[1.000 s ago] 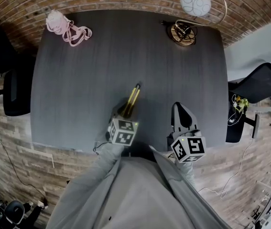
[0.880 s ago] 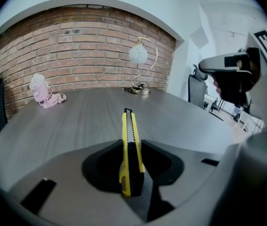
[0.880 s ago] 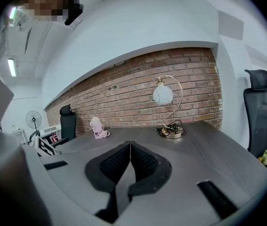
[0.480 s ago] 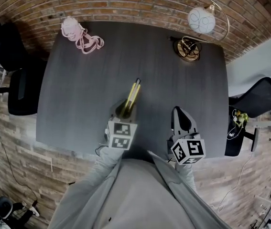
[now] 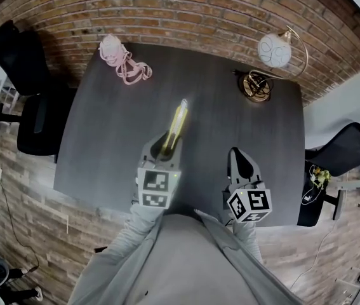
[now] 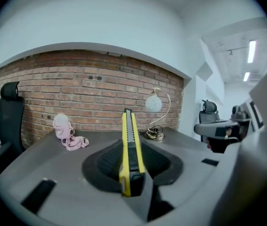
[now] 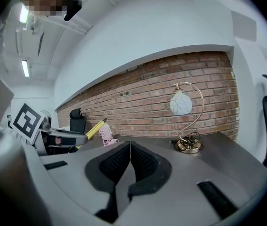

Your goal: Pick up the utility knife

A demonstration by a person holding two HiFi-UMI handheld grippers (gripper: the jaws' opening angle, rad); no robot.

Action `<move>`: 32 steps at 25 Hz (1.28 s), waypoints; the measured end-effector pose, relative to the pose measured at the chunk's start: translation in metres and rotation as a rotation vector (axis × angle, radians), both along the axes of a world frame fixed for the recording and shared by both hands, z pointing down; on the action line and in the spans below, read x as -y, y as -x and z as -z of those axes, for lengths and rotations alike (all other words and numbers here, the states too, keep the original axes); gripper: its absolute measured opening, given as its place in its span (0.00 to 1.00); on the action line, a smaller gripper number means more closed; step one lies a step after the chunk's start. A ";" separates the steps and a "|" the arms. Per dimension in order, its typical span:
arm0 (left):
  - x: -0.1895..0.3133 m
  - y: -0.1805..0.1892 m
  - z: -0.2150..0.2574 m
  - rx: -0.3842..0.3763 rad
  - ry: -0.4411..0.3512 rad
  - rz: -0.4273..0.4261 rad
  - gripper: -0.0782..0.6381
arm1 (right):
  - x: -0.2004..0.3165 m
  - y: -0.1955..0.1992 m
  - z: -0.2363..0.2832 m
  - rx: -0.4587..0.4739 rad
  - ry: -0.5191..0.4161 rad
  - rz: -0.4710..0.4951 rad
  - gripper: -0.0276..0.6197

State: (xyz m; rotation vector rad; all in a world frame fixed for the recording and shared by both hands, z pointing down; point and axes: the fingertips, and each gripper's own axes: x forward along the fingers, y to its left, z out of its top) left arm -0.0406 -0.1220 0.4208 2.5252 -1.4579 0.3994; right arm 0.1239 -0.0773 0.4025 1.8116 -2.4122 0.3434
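The yellow and black utility knife (image 5: 174, 127) is lifted clear of the dark table (image 5: 116, 145), clamped between the pads of my left gripper (image 5: 165, 143). In the left gripper view the utility knife (image 6: 129, 152) sticks out forward and upward from the left gripper (image 6: 132, 161), its tip toward the brick wall. My right gripper (image 5: 240, 164) hovers at the table's near right edge, shut with nothing in it; in its own view the right gripper (image 7: 129, 160) has its pads pressed together. The utility knife (image 7: 92, 129) shows there at the left.
A pink bundle of cord (image 5: 121, 61) lies at the table's far left corner. A globe lamp on a brass base (image 5: 259, 81) stands at the far right corner. Black office chairs flank the table, one at the left (image 5: 24, 94) and one at the right (image 5: 341, 148).
My left gripper has risen with the utility knife held in it, lifting it well off the table. The right gripper drifted slightly and stays shut.
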 end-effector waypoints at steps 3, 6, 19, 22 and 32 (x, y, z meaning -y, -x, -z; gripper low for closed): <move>0.001 0.008 0.020 -0.024 -0.037 0.013 0.29 | 0.006 0.005 0.004 -0.008 -0.008 0.020 0.07; 0.002 0.017 0.036 -0.043 -0.066 0.024 0.29 | 0.013 0.013 0.009 -0.009 -0.020 0.034 0.07; -0.016 0.045 0.072 -0.100 -0.137 0.053 0.29 | 0.018 0.025 0.028 -0.032 -0.064 0.067 0.07; -0.020 0.053 0.070 -0.100 -0.135 0.061 0.29 | 0.016 0.024 0.029 -0.044 -0.067 0.064 0.07; -0.021 0.061 0.053 -0.091 -0.098 0.070 0.29 | 0.007 0.015 0.028 -0.062 -0.066 0.041 0.07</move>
